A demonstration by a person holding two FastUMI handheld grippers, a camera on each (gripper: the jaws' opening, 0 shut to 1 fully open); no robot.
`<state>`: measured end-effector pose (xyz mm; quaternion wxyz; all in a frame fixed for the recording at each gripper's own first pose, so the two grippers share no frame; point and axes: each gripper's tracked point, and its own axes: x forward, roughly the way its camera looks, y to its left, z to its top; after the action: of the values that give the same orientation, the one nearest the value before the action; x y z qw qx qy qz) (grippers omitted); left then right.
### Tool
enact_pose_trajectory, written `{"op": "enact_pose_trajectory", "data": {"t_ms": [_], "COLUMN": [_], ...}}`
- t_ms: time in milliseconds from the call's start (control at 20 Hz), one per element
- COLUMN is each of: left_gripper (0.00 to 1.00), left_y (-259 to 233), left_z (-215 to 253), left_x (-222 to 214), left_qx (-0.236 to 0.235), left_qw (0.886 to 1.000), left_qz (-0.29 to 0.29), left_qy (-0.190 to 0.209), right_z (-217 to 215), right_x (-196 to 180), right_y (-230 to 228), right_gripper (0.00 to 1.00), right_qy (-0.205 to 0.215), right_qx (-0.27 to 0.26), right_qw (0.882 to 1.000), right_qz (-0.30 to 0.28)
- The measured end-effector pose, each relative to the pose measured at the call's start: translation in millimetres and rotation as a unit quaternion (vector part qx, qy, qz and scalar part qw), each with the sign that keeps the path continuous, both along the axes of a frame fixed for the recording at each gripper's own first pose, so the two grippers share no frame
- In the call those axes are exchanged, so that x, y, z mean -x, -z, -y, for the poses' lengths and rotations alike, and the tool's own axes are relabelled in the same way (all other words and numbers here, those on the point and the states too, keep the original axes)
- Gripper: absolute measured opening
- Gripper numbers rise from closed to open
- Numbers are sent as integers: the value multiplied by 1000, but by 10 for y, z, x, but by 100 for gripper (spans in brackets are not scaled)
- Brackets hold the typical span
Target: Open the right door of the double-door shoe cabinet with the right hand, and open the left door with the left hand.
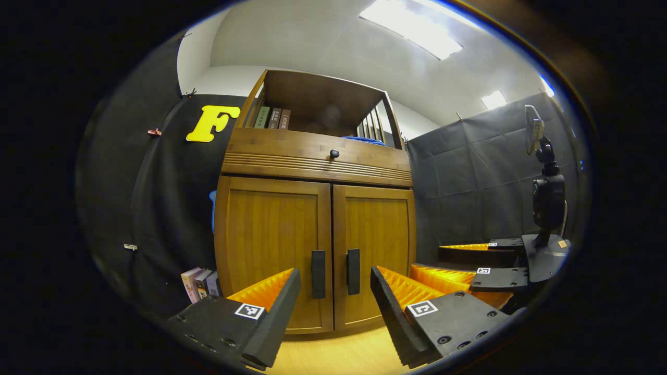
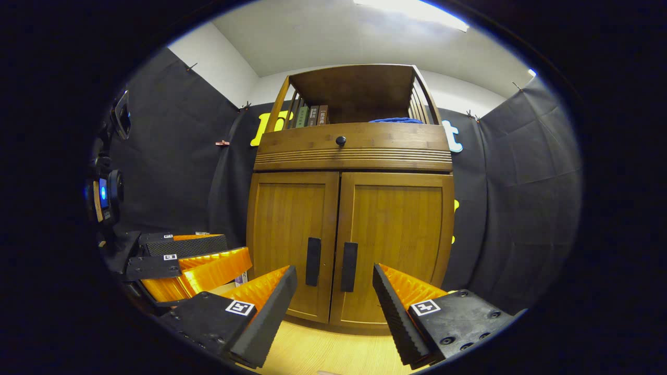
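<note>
The wooden shoe cabinet (image 1: 318,161) stands straight ahead with both doors closed. In the left gripper view, the left door (image 1: 271,234) and right door (image 1: 378,234) each carry a dark vertical handle, the left handle (image 1: 318,266) and the right handle (image 1: 353,271). My left gripper (image 1: 335,275) is open a short way in front of the two handles, holding nothing. The right gripper view shows the left door (image 2: 289,229), right door (image 2: 398,229) and right handle (image 2: 349,266). My right gripper (image 2: 333,271) is open and short of the handles. Each gripper appears beside the other: the right gripper (image 1: 430,258) and the left gripper (image 2: 238,247).
Above the doors is a drawer with a round dark knob (image 1: 334,153), and an open shelf holds books (image 1: 273,118) and a blue cloth (image 1: 365,139). More books (image 1: 200,284) stand on the floor left of the cabinet. Light wooden floor (image 1: 338,357) lies before it.
</note>
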<state>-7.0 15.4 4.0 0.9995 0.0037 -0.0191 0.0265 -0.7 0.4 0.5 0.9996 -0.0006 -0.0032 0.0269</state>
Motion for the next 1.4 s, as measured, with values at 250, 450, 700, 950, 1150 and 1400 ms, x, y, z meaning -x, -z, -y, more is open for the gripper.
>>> {"op": "enact_pose_trajectory", "data": {"t_ms": [250, 450, 700, 950, 1150, 1400], "left_gripper": [84, 84, 84, 84, 84, 84], "left_y": [-14, 10, 27, 119, 206, 234], "left_z": [-93, -202, -359, -466, -520, -573], "left_x": [52, 87, 112, 81, 38, 38], "left_qx": [1, 2, -10, 0, 0, -6], "left_qw": [1000, 1000, 1000, 1000, 1000, 1000], "left_qz": [5, 4, 3, 2, -3, 1], "left_qy": [-6, -9, -7, 7, 22, 29], "right_z": [-145, -224, -192, -116, 29, 145], "right_x": [-171, -393, -763, -1197, -1487, -1754], "right_y": [129, 238, 340, 461, 634, 801], "right_gripper": [96, 96, 96, 96, 96, 96], "right_qy": [-15, -18, 4, 33, 59, 81], "right_qx": [7, 7, -6, -1, 4, -8], "right_qw": [1000, 999, 999, 999, 998, 996], "right_qz": [-15, -30, -38, -33, -31, -38]}}
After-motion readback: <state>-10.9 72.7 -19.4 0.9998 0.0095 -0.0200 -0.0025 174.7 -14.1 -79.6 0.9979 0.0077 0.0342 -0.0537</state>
